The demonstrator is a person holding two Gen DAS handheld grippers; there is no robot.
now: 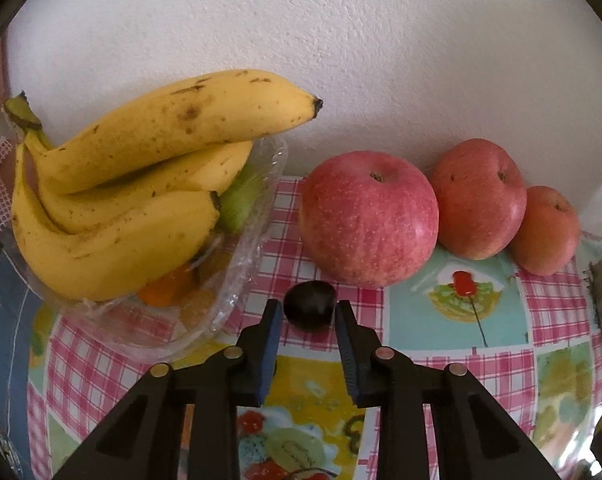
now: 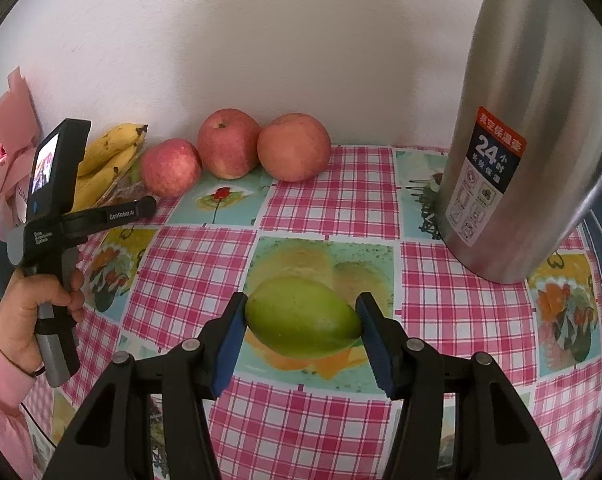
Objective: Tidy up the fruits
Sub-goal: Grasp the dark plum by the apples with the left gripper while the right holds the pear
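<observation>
A small dark round fruit (image 1: 310,305) lies on the checked tablecloth (image 1: 441,360) in front of a big red apple (image 1: 368,218). My left gripper (image 1: 309,309) is shut on it, one blue pad on each side. Two more apples (image 1: 479,198) (image 1: 547,230) stand to the right along the wall. To the left, a bunch of bananas (image 1: 141,184) rests in a clear plastic bowl (image 1: 237,292) over other fruit. In the right wrist view my right gripper (image 2: 301,318) is shut on a green mango (image 2: 301,322), gripped end to end. The left gripper (image 2: 151,202) shows there beside the apples (image 2: 171,168).
A tall steel thermos flask (image 2: 529,120) stands at the back right of the table. A pink wrapped bouquet (image 2: 5,152) sits at the far left by the bananas (image 2: 105,152). The white wall runs close behind the fruit. A person's hand (image 2: 25,320) in a pink sleeve holds the left gripper.
</observation>
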